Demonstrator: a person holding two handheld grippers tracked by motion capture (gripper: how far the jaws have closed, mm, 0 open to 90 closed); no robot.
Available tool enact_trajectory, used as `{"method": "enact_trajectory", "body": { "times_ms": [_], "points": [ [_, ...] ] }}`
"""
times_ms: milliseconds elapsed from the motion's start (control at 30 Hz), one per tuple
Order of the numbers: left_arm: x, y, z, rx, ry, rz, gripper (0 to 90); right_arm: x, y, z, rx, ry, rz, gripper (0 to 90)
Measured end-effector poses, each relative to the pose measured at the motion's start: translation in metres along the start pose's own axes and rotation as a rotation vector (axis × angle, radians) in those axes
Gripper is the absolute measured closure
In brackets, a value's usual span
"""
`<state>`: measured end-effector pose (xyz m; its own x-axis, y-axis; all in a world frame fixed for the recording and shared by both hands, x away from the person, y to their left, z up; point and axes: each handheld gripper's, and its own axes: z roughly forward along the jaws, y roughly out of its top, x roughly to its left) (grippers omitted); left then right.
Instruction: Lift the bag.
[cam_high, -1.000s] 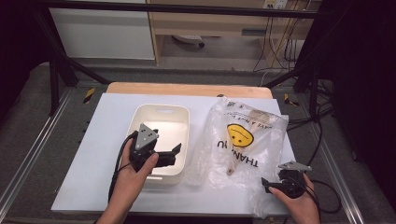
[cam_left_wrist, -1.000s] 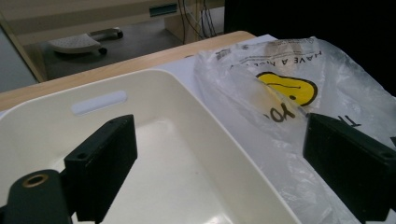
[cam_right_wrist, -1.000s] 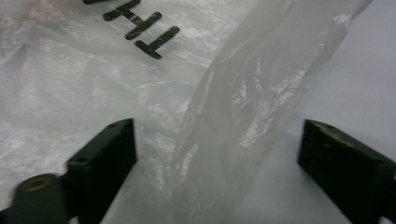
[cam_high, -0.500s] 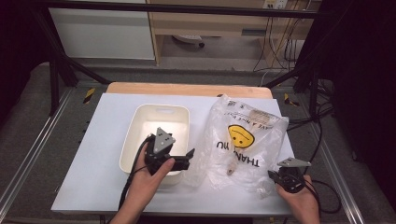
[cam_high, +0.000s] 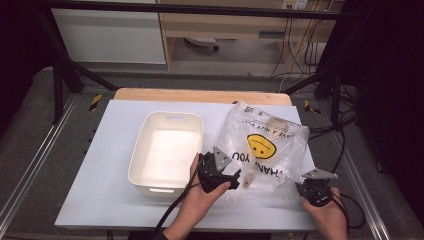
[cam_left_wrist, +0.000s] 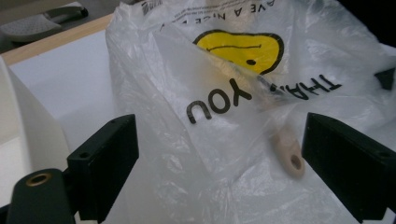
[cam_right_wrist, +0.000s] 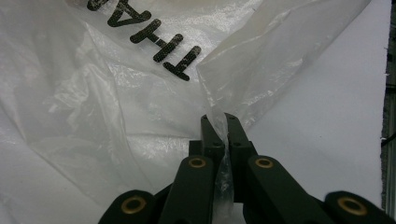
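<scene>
A clear plastic bag printed with a yellow smiley face and "THANK YOU" lies crumpled on the right of the white table. Inside it, near its front left, is a small beige piece with a hole. My left gripper stands open at the bag's left edge, jaws wide on either side of the loose film without pressing it. My right gripper is shut on a fold of the bag's front right edge.
An empty white plastic bin stands left of the bag, right beside my left hand. The table's wooden far edge and metal frame rails border the work area. Cables trail off the right side.
My left gripper has moved right and down, from above the bin's front to the bag's left edge. The right hand has stayed at the bag's front right corner.
</scene>
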<state>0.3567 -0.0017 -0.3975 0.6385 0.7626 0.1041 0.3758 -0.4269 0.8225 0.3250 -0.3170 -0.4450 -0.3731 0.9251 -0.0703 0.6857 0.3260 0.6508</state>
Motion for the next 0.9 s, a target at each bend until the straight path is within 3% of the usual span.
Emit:
{"method": "enact_trajectory", "body": {
  "times_ms": [67, 133, 300, 433, 633, 767, 900],
  "points": [
    [0.000, -0.002, 0.008, 0.027, 0.029, 0.015, 10.7, 0.000, 0.000, 0.000, -0.002, 0.002, 0.004, 90.0],
    [0.001, -0.004, 0.013, 0.038, 0.040, -0.006, 10.8, 0.000, -0.001, -0.001, 0.000, 0.004, -0.001, 90.0],
    [0.002, -0.008, 0.026, 0.065, 0.071, -0.014, 11.3, 0.000, 0.000, -0.001, 0.004, 0.004, -0.009, 90.0],
    [-0.001, -0.011, 0.033, 0.073, 0.128, 0.029, 11.8, 0.000, -0.001, -0.002, 0.007, 0.002, -0.012, 90.0],
    [-0.003, -0.013, 0.039, 0.103, 0.111, 0.015, 15.5, 0.001, -0.002, -0.003, 0.009, 0.001, -0.014, 90.0],
    [-0.001, -0.019, 0.047, 0.149, 0.083, -0.026, 16.8, 0.002, -0.001, -0.003, 0.010, -0.001, -0.018, 90.0],
    [-0.002, -0.022, 0.051, 0.165, 0.093, -0.030, 20.2, 0.002, -0.001, -0.003, 0.012, -0.002, -0.021, 90.0]
  ]
}}
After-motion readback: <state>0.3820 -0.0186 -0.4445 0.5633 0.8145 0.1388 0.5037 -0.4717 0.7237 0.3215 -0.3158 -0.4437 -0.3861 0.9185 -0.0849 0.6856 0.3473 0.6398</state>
